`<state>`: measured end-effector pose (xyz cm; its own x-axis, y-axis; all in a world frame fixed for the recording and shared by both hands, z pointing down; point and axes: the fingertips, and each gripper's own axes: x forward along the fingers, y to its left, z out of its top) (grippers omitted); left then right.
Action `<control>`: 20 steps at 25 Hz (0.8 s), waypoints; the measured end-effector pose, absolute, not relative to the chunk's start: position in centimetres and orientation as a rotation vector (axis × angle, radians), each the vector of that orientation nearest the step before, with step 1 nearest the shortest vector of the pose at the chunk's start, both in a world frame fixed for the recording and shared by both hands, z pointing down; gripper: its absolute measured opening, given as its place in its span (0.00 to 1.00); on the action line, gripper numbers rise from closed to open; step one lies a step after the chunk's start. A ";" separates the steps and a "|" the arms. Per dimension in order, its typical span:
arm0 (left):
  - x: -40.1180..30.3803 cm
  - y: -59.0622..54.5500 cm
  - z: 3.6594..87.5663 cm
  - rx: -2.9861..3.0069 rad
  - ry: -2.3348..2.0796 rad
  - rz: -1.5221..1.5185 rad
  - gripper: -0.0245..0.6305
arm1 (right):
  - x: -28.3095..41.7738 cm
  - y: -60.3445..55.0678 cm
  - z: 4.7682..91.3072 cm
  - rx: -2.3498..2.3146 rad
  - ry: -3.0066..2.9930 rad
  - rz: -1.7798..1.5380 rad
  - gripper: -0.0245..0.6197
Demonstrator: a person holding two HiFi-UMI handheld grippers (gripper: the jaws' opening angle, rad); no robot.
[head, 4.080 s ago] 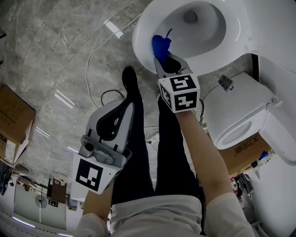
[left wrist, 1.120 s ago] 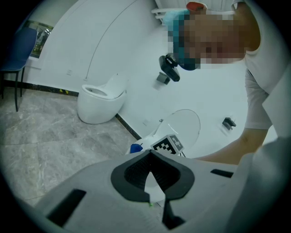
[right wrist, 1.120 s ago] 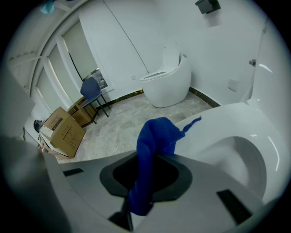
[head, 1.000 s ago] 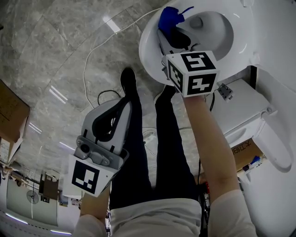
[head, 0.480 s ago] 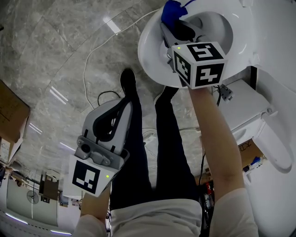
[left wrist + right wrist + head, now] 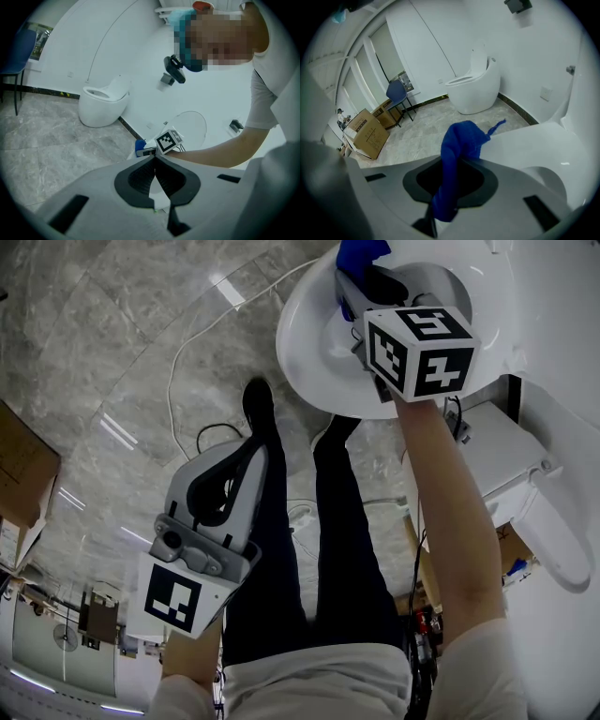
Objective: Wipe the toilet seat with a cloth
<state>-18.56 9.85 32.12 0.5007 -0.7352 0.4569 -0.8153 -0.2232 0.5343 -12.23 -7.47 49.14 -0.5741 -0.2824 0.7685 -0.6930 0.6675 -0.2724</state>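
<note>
In the head view the white toilet seat (image 6: 314, 329) lies at the top. My right gripper (image 6: 362, 279) reaches over its left rim, shut on a blue cloth (image 6: 360, 253) that presses on the seat. In the right gripper view the blue cloth (image 6: 461, 138) sticks out between the jaws of the right gripper (image 6: 457, 164) and bunches against the seat rim (image 6: 543, 140). My left gripper (image 6: 251, 454) hangs low beside the person's legs, away from the toilet, its jaws together on nothing. The left gripper (image 6: 154, 164) looks toward the cloth (image 6: 139, 146).
A white cable (image 6: 187, 352) curls over the grey marble floor. A cardboard box (image 6: 23, 474) sits at the left edge. The person's shoe (image 6: 258, 404) stands by the bowl's base. Another toilet (image 6: 476, 89), boxes (image 6: 368, 133) and a blue chair (image 6: 397, 93) stand farther off.
My right gripper has slid the blue cloth farther along the seat's left rim, up toward the top of the head view. The left gripper has stayed where it was.
</note>
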 end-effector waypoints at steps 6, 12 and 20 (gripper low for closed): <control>-18.1 9.3 31.8 2.004 -1.273 0.132 0.04 | -11.6 -8.5 49.1 0.770 -2.165 0.760 0.12; -17.7 9.2 31.8 1.996 -1.285 0.137 0.04 | -10.9 -9.5 49.0 0.741 -2.169 0.752 0.12; -17.1 9.5 32.3 1.979 -1.293 0.139 0.04 | -10.2 -10.6 49.0 0.704 -2.187 0.769 0.12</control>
<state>-17.07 9.52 32.32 0.4823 -0.7420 0.4657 -0.8239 -0.2035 0.5290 -10.19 -10.58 48.97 -0.6046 -0.2507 0.7561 -0.6689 0.6752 -0.3110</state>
